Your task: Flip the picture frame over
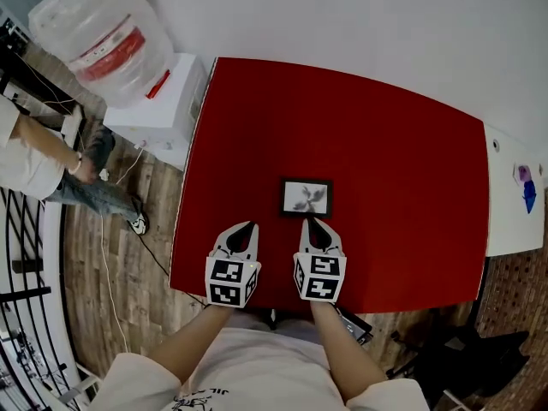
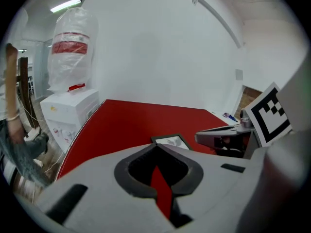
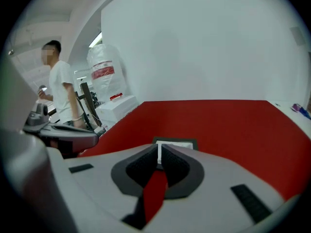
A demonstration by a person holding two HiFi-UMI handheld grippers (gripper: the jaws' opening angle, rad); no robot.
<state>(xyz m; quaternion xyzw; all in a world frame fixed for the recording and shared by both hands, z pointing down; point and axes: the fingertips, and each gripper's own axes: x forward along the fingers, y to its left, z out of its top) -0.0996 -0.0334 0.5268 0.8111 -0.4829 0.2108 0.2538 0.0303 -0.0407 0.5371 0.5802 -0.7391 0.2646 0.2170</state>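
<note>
Both my left gripper (image 1: pixel 247 227) and right gripper (image 1: pixel 311 222), jaws closed and empty, front the picture frame (image 1: pixel 306 197), seemingly to lever its edge.

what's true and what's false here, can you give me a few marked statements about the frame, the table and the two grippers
The picture frame lies picture side up on the red table. True.
The right gripper grips the frame. False: its jaws are shut with nothing between them.
The left gripper is shut. True.
The water jug stands on the table. False: it sits on a white dispenser beside the table.
</note>
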